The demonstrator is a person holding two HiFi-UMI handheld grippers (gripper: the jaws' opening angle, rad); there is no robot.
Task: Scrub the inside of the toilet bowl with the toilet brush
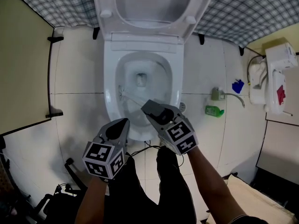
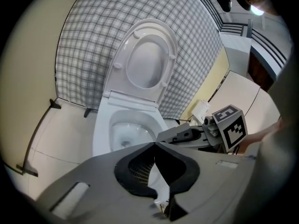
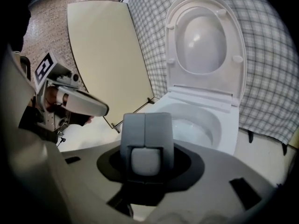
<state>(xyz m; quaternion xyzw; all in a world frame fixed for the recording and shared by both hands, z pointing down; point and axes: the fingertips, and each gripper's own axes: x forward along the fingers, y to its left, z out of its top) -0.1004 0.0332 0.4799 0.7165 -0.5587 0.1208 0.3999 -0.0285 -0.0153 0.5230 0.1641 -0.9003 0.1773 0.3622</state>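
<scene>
The white toilet stands with its seat and lid up; its bowl holds a little water. A toilet brush rests against the bowl's left inner wall, its thin shaft slanting back to my right gripper. In the right gripper view my right gripper is shut on the brush's grey handle, pointing down at the bowl. My left gripper hangs over the front rim, shut and holding nothing. The left gripper view has that left gripper with its tips touching, the bowl beyond.
A beige partition with black brackets stands at the left. To the right, on the tiled floor, are a green bottle, a blue object and a white fixture. The person's legs are below the bowl.
</scene>
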